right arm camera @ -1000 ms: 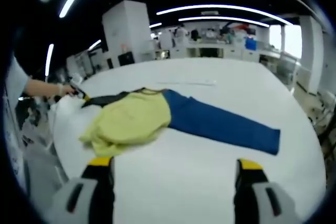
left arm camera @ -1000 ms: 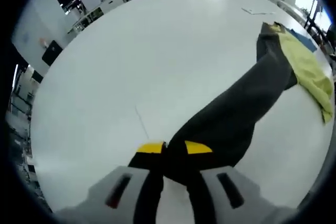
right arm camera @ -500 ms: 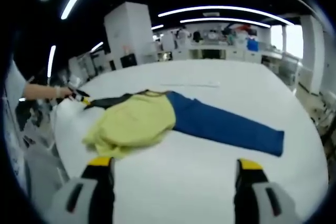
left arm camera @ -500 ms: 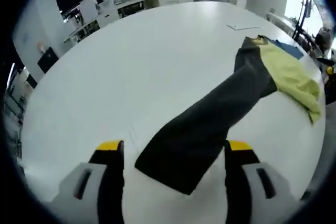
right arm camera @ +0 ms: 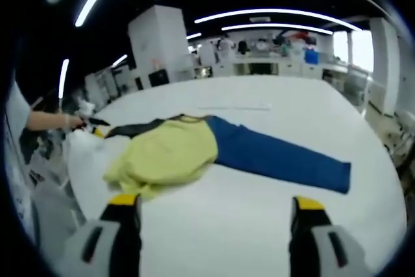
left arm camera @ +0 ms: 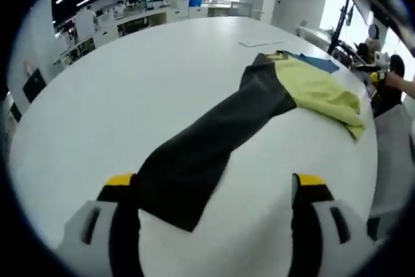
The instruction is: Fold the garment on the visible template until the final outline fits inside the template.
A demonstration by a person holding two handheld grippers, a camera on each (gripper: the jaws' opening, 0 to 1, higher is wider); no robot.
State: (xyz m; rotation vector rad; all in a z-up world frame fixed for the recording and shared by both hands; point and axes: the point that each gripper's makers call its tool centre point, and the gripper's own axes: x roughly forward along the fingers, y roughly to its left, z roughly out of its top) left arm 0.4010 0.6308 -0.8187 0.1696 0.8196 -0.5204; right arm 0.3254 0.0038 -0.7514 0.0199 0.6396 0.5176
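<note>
Two grippers are hovering over one large white table (left arm camera: pixel 130 95), each with its jaws spread wide and nothing between them. In the left gripper view, the left gripper (left arm camera: pixel 211 192) is sitting at 6 o'clock, its yellow-tipped jaws standing well apart. The garment (left arm camera: pixel 259 98) is lying flat on the table, running from about 7 o'clock up toward 1 o'clock. Its dark grey sleeve (left arm camera: pixel 201 147) is stretching down toward the jaws, the cuff end lying just beside the jaw at 7 o'clock; whether they are touching cannot be told. The yellow body (left arm camera: pixel 321 92) of the garment is lying bunched at 2 o'clock, and a small piece of the blue sleeve (left arm camera: pixel 314 63) is showing beyond it. A person's hand (left arm camera: pixel 395 82) is reaching in at 3 o'clock, near the table edge.

In the right gripper view, the right gripper (right arm camera: pixel 214 209) is holding open at 6 o'clock, above bare table (right arm camera: pixel 259 238). The yellow body (right arm camera: pixel 168 154) is lying left of centre, with the blue sleeve (right arm camera: pixel 279 157) extending toward 3 o'clock and the dark sleeve (right arm camera: pixel 130 128) toward 9 o'clock. A hand (right arm camera: pixel 55 120) is showing at 9 o'clock.
</note>
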